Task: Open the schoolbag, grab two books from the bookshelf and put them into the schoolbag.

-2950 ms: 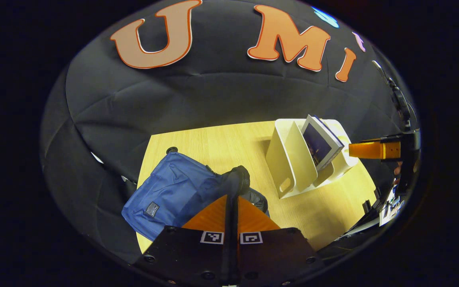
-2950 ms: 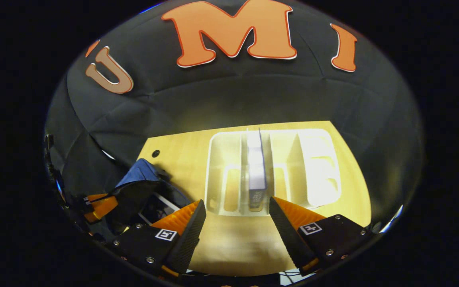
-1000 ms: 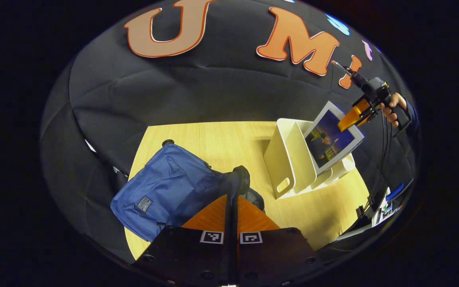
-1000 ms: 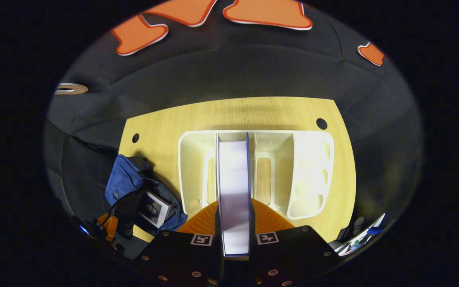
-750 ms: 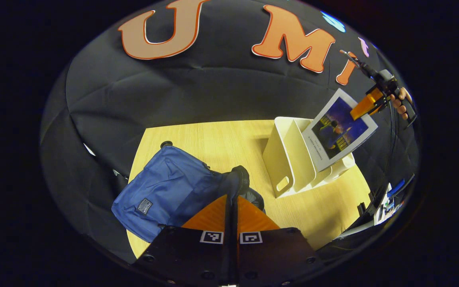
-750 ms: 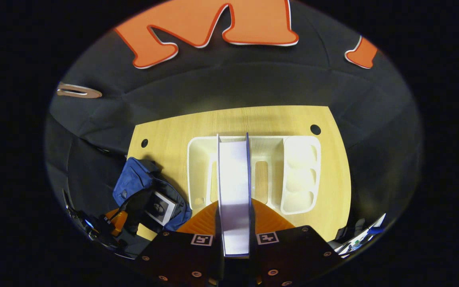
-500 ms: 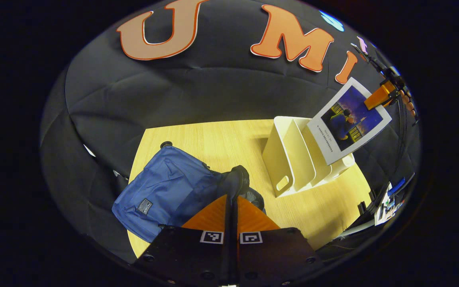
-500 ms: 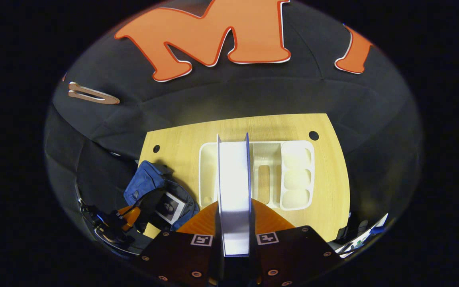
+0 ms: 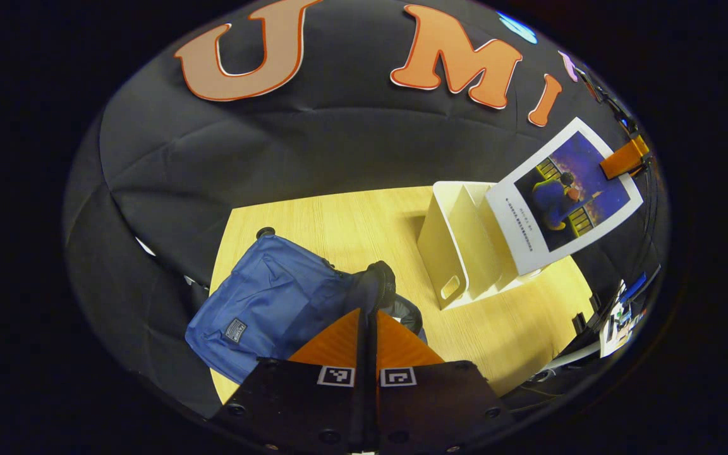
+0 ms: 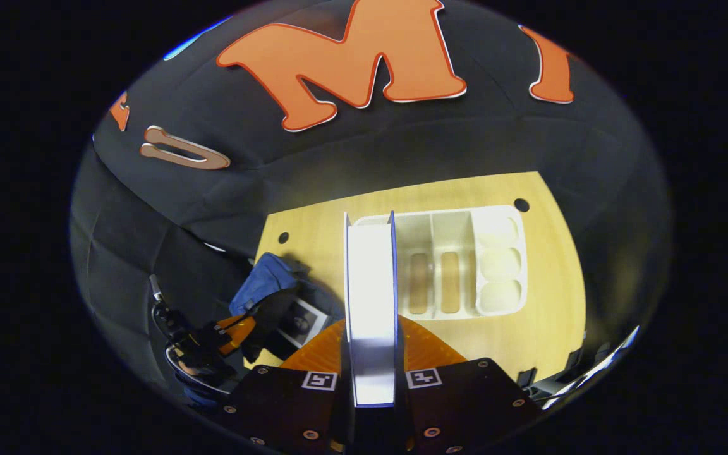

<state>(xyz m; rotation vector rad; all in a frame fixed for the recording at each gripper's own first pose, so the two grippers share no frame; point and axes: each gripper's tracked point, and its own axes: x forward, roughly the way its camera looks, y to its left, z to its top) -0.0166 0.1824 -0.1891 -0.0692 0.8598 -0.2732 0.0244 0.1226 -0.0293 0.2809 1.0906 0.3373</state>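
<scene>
The blue schoolbag (image 9: 269, 303) lies at the table's left, and my left gripper (image 9: 367, 313) is shut on the dark rim of its mouth. In the right gripper view the left gripper (image 10: 231, 332) holds that mouth open, with one book (image 10: 297, 322) inside the schoolbag (image 10: 263, 278). My right gripper (image 10: 370, 325) is shut on a second book (image 10: 370, 278), seen edge-on above the white bookshelf (image 10: 459, 265). In the left gripper view that book (image 9: 563, 193), with a dark blue cover picture, hangs in the air by the bookshelf (image 9: 459, 246), gripped at its top corner by the right gripper (image 9: 623, 158).
The wooden table (image 9: 351, 227) has a cable hole (image 9: 266, 232) behind the bag and another (image 10: 521, 205) behind the bookshelf. The bookshelf's slots hold no books. Small clutter (image 9: 617, 309) lies beyond the table's right edge.
My right gripper shut on the book, lifted it out of the bookshelf and has drifted left with it. My left gripper has kept its hold on the bag's mouth.
</scene>
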